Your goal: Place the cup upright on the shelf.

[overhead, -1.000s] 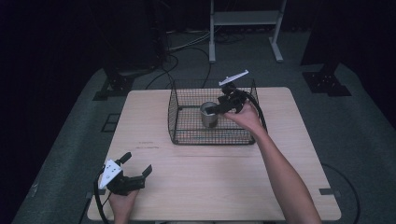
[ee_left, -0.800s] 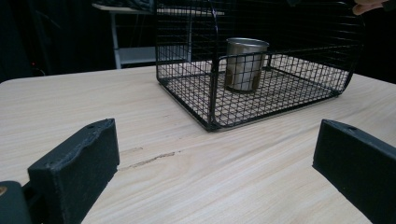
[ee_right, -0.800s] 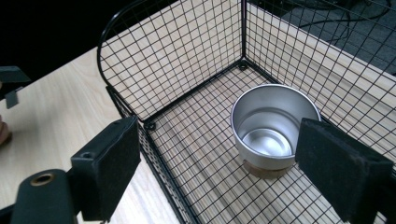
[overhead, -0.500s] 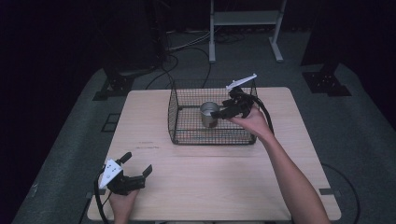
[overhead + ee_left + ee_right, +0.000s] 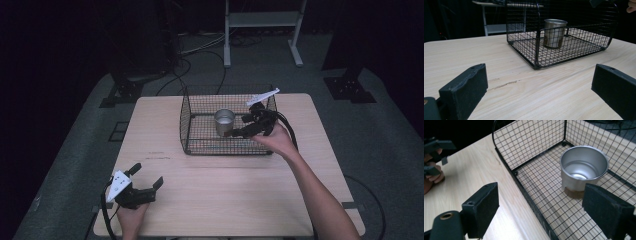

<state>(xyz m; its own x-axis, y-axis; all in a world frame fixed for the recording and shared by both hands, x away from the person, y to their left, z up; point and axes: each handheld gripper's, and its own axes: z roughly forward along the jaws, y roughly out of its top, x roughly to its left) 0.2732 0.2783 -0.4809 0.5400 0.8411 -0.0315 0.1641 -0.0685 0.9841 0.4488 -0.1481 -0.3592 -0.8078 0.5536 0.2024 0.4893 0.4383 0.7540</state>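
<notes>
- The right tongs [image 5: 239, 131] hang over the wire basket [image 5: 200, 145], jaws spread wide and holding nothing; in the right gripper view one jaw stands over the bare bench outside the basket wall, the other over the mesh floor just beside the metal cup [image 5: 582, 168]
- The right hand [image 5: 276, 140] holds these tongs from the basket's near right corner; the forearm runs back toward the bench's near edge
- The metal cup [image 5: 224, 122] stands upright and empty on the basket floor, near the middle, apart from both jaws; its mouth faces up
- The left tongs [image 5: 147, 181] rest low at the near left corner of the bench [image 5: 240, 185], jaws parted with only wood grain between them; the left hand [image 5: 131, 217] grips them from below
- In the left gripper view the basket [image 5: 536, 53] sits well beyond the jaws, with the cup [image 5: 554, 33] inside behind the mesh
- The basket stands open at the top, on the far half of the bench; cables trail on the grey floor [image 5: 75, 150] beyond, by a white stand [image 5: 260, 30]
</notes>
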